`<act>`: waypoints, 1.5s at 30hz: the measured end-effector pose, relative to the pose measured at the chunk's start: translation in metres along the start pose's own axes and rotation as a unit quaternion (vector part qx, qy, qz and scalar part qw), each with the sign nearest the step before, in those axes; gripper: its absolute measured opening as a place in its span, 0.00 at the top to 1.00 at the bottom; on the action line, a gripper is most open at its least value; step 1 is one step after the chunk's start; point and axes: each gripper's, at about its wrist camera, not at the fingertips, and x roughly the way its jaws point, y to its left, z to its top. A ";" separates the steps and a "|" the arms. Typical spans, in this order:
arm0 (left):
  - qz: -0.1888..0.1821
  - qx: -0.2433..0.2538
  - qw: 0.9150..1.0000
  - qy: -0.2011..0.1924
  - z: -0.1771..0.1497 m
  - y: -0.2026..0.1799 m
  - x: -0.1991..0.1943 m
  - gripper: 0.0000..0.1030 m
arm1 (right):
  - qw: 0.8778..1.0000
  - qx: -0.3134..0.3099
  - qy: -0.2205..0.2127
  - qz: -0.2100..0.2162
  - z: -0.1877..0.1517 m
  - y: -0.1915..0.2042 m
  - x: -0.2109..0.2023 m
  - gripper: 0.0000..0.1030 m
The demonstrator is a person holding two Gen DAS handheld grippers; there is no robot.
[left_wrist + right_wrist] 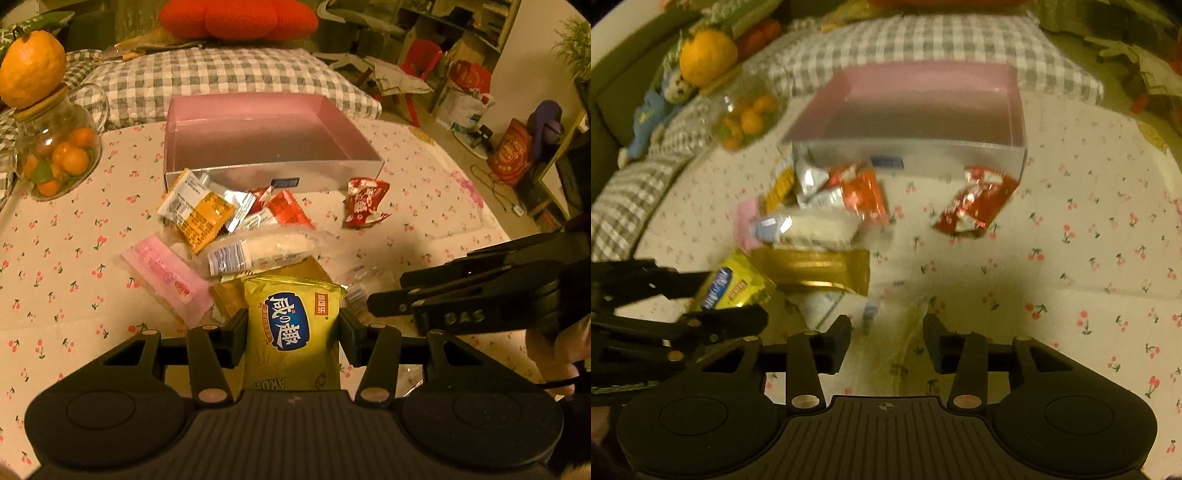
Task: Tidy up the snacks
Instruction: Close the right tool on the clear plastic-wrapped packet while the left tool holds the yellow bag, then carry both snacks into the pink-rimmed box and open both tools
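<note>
My left gripper (291, 332) is shut on a yellow cracker packet (291, 325), held just above the table; it also shows in the right wrist view (731, 284). A pile of snack packets (236, 229) lies in front of an open pink-lined box (258, 136), which holds nothing visible. A red packet (364, 201) lies apart to the right. My right gripper (886, 343) is open over a clear wrapper (886, 332) near a gold packet (816, 269). The right gripper shows from the side in the left wrist view (391, 299).
A glass jar of small oranges (59, 155) with a large orange (33, 70) on its lid stands at the left. A checked cushion (221, 81) lies behind the box. The cherry-print tablecloth (1071, 258) covers the table.
</note>
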 end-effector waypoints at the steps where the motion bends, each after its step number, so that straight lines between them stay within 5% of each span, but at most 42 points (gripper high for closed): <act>1: 0.002 0.000 1.000 0.002 0.000 0.000 0.001 0.55 | 1.000 -0.005 0.006 -0.007 -0.002 0.002 0.004 0.58; 7: 0.005 0.002 1.000 0.006 -0.002 0.001 0.000 0.55 | 0.998 -0.041 0.023 -0.038 -0.011 0.014 0.016 0.59; 12: 0.006 0.007 1.000 0.007 -0.002 -0.001 0.000 0.55 | 0.996 -0.075 0.012 -0.046 -0.016 0.023 0.013 0.75; 28: 0.002 0.007 1.000 -0.012 0.002 -0.003 -0.008 0.55 | 0.999 -0.019 -0.044 0.006 0.005 0.010 -0.031 0.80; 45: 0.024 0.018 0.998 -0.052 0.079 0.003 0.010 0.55 | 0.995 0.054 -0.082 0.025 0.091 -0.038 -0.036 0.80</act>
